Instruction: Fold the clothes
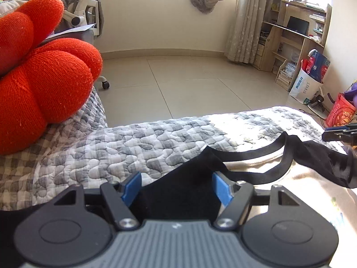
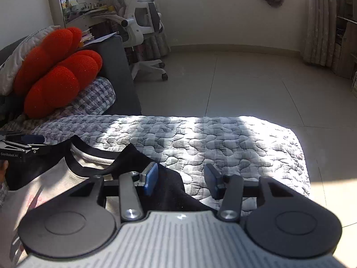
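Quilted grey bedspread (image 2: 223, 138) carries a cream T-shirt with black sleeves (image 2: 55, 178), spread near its front edge, collar up, no fold visible yet. Left gripper (image 1: 176, 186) and right gripper (image 2: 181, 179) both gape, black shoulder cloth lying loose between the pads, unclamped.

Both wrist cameras sit low and close over the bed (image 1: 156, 138), angled down along their jaws toward the tiled floor (image 2: 245, 84). Both views share the red cushion (image 1: 44, 78), the office chair (image 2: 138, 29) and the far wall.
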Demonstrator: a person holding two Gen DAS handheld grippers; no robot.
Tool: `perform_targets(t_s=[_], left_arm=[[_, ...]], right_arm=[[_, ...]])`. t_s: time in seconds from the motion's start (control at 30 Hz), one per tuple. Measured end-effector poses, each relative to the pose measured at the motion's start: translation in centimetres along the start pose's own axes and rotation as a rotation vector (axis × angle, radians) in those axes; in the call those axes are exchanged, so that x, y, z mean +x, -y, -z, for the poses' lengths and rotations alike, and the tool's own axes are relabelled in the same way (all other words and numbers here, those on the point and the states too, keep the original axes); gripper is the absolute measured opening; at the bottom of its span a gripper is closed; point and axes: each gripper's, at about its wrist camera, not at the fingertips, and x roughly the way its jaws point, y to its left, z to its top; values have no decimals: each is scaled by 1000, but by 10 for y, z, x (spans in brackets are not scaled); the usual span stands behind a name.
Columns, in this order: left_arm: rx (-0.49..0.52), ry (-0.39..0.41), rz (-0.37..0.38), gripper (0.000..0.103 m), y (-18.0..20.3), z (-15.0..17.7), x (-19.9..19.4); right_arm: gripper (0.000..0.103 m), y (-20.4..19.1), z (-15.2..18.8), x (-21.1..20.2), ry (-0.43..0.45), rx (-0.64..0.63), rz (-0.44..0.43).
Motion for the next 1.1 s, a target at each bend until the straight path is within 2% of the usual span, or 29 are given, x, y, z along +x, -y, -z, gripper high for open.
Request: perform_targets(t_s=[0.07,0.13,0.17,0.2,0.23,0.4,0.5,0.6,0.67,0.83,0.93,1.1], left_arm=[[16,-12,-5,71,-3,6,9],[36,4,-8,66,-3,9,10],[32,6,-8,49,-4,8,9],[21,5,-8,18,-6,6,8],[11,4,-7,5,-8,5,6],[22,80,-5,4,-11,-3,-10],[-61,132,-29,3,-20,-17,-24],[-101,157,-84,3,-23,-27,-30],[-64,149,-140,4,-15,-26,-23],[-5,75,-233,4,-4,-12,8],[33,70,-278,4,7,-7,17],[-57,74,-270,6,0,-15,8]], right_arm=[[51,-6,3,17,-40,-30,-23],[52,-12,8,30,-70,-89,-2],[47,-16,9,31,-54,-127,0],[26,-17,8,30,-49,-135,-8],[5,-18,6,30,-41,-148,-9],[5,-32,-7,18,54,-233,78],[4,-44,-19,7,134,-274,171],[4,-60,-26,8,191,-314,272],[4,-71,-24,18,193,-368,308],[4,-65,-4,69,95,-364,348],[4,-63,3,83,70,-367,375],[5,-55,-6,69,68,-270,348]])
